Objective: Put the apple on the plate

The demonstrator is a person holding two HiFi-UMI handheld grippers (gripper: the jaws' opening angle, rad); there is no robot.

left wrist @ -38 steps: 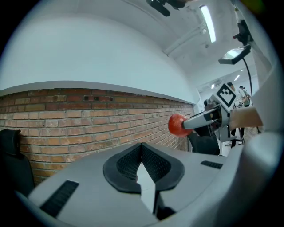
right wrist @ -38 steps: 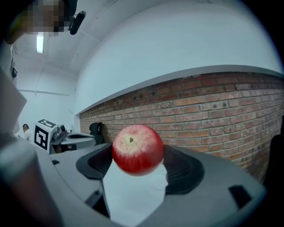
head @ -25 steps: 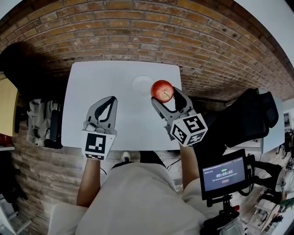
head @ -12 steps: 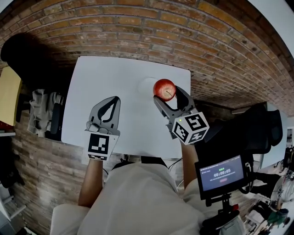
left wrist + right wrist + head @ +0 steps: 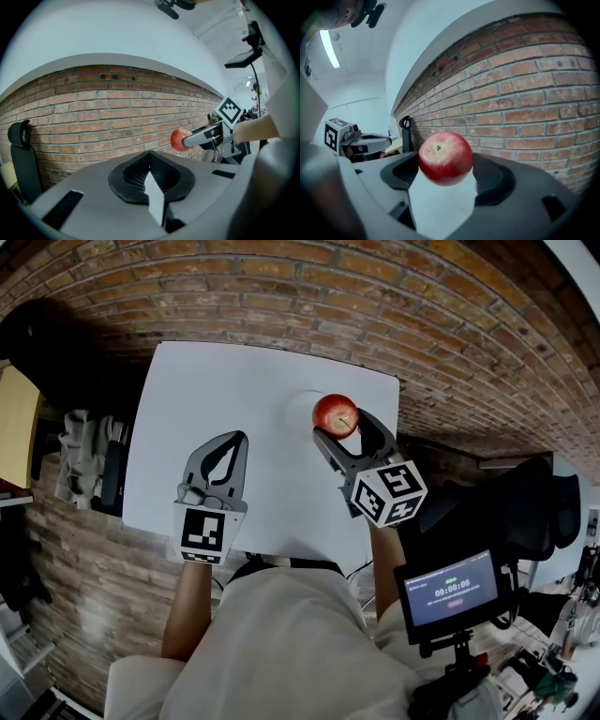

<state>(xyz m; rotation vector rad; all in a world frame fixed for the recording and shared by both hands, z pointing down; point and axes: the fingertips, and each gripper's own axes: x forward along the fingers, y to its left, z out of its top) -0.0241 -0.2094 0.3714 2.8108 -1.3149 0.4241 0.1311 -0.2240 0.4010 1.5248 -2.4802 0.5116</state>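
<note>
The right gripper (image 5: 336,425) is clamped on the red apple (image 5: 336,414), one jaw on each side of the fruit, whose stem end faces the right gripper's camera. In the head view the apple hangs over the right part of the white plate (image 5: 300,409), which lies near the far right corner of the white worktop (image 5: 187,399). The plate is pale against the worktop and only its left part shows past the apple. Whether the apple touches the plate cannot be told.

The left gripper (image 5: 232,441) is over the near left part of the worktop, well apart from the apple. Its jaws are together at the tips with nothing between them. It points toward the brick wall (image 5: 281,296) beyond the far edge.

A black chair (image 5: 42,362) stands off the worktop's far left corner.
</note>
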